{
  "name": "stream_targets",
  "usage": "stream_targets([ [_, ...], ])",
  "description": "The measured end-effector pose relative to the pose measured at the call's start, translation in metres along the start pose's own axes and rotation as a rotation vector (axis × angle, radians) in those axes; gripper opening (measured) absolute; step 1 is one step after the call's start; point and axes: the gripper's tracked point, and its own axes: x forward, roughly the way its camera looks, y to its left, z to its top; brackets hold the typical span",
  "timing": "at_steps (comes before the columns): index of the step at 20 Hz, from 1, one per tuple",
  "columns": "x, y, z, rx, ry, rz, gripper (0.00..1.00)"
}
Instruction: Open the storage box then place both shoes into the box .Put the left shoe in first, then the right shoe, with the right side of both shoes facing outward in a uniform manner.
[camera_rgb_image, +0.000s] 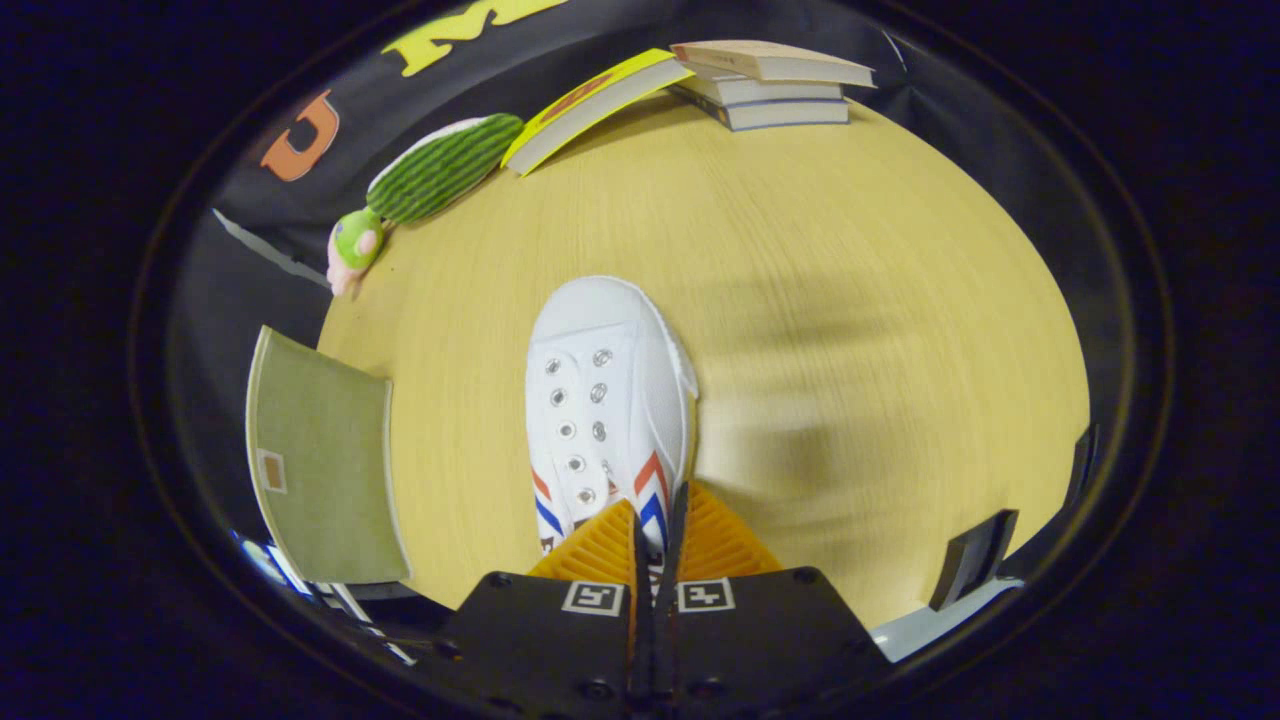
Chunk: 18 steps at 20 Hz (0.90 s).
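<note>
**Shoe gripped at the collar above the table**

The white canvas sneaker (608, 400), with red and blue chevrons on its side, hung toe-forward directly ahead of the gripper (655, 530). The fingers were nearly together, clamped on the thin rear collar of the shoe.

To do this step well, the grip probably needed to stay firm, since so thin a hold could let the toe swing. The shoe would have to turn so its right side faced outward before going down.

The green storage box (320, 460) sat just beside the shoe on its left, near the table edge. The wooden table (850, 300) lay bare to the right, leaving room to swing. Well beyond stood a plush cactus toy (440, 170), a yellow book (590, 105) and a stack of books (770, 85).
</note>
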Motion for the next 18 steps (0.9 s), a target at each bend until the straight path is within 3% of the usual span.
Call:
stream_targets([
  [7,-0.031,0.041,-0.008,0.137,-0.043,0.106,0.06],
  [18,-0.153,0.235,-0.021,-0.018,-0.202,0.232,0.06],
])
